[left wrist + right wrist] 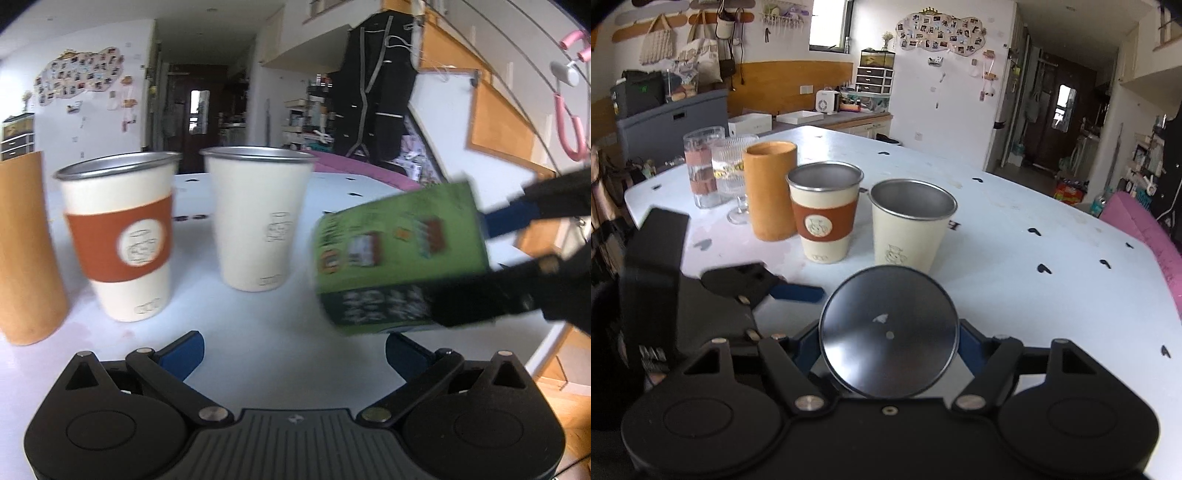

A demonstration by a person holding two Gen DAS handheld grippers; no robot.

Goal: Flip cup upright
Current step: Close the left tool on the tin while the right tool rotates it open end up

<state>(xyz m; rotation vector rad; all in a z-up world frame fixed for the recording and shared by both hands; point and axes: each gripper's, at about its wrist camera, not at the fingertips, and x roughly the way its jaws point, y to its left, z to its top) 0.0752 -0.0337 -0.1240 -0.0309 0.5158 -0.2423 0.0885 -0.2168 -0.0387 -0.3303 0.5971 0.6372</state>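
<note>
A green printed cup (399, 254) is held tilted, nearly on its side, above the white table (280, 306), at the right of the left wrist view. My right gripper (491, 266) is shut on it, blue pads on either side. In the right wrist view the cup shows only as a round dark metal disc (888, 334) between my right gripper's blue fingers (971, 350); which end faces the camera I cannot tell. My left gripper (293, 350) is open and empty, low over the table just left of the cup.
Two cream metal cups stand upright, one with an orange sleeve (824, 214) and one plain (909, 225). An orange cylinder (771, 192) and two glasses (716, 170) stand further left. A pink cushion (1145, 229) lies past the table's right edge.
</note>
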